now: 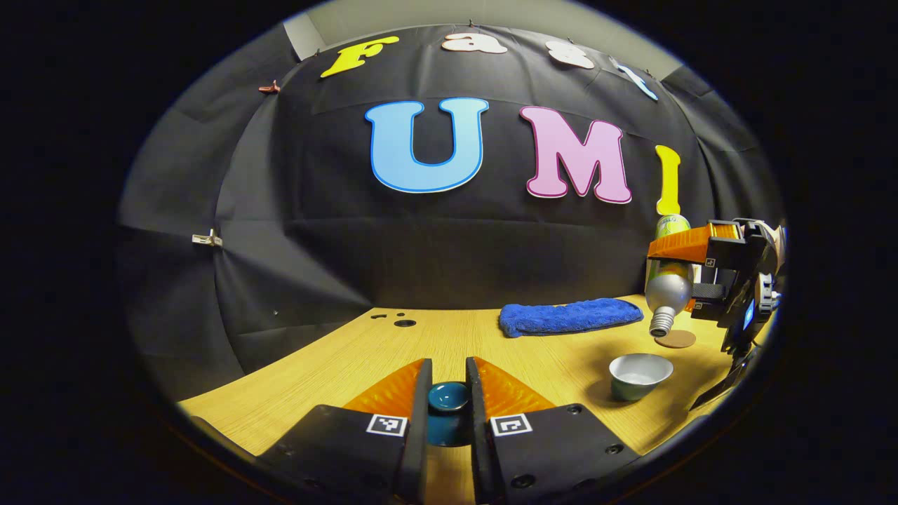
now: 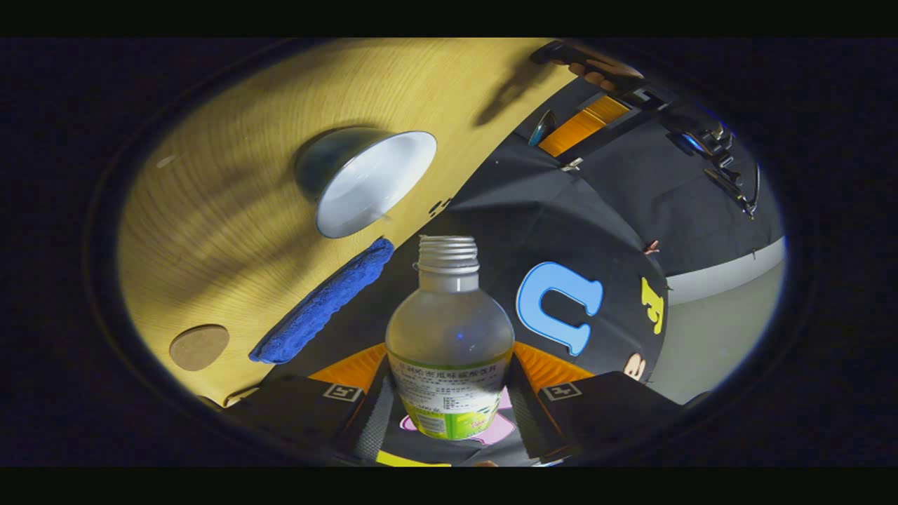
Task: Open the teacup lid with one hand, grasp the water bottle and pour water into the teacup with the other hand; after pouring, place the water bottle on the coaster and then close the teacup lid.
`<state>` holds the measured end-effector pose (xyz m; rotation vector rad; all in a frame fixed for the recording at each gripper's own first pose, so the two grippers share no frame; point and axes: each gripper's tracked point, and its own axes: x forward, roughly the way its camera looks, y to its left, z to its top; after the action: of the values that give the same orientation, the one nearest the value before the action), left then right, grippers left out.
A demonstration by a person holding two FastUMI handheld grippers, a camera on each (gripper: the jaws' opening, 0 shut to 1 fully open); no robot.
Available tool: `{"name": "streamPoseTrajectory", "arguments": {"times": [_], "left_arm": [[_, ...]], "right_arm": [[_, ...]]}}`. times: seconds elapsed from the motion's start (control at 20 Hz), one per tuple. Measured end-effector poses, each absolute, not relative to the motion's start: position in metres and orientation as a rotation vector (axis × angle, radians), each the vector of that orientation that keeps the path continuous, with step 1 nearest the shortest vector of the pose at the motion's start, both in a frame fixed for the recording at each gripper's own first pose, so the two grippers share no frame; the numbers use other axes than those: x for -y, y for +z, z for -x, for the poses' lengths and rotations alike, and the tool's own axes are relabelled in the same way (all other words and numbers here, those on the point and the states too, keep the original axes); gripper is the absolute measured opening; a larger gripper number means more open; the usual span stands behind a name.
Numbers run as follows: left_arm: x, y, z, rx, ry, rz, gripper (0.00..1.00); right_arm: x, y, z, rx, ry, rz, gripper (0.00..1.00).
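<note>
Teal teacup lid (image 1: 447, 397) clamped between left gripper (image 1: 447, 393) fingers near the table's near edge; bottle (image 2: 450, 337) pinched by right gripper (image 2: 449, 400), tipped neck-down above open teacup (image 1: 639, 375).

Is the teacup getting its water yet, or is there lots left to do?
Done: the teacup stands open, and the left claw holds its lid clear. In hand: the right claw grips the water bottle, tipped mouth-down near the cup; I can't see a stream of water. Left: finish pouring, stand the bottle on the coaster, then put the lid back on.
</note>
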<state>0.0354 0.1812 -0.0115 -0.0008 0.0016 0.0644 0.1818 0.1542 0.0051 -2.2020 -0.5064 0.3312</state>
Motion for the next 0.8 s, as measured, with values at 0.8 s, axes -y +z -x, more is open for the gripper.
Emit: {"name": "streamPoseTrajectory", "arguments": {"times": [0.8], "left_arm": [[-0.1811,-0.0116,-0.0353,-0.001,0.065,0.001,0.29]], "right_arm": [[-0.1519,0.0041,-0.1771,0.472,0.323,2.150,0.77]]}}
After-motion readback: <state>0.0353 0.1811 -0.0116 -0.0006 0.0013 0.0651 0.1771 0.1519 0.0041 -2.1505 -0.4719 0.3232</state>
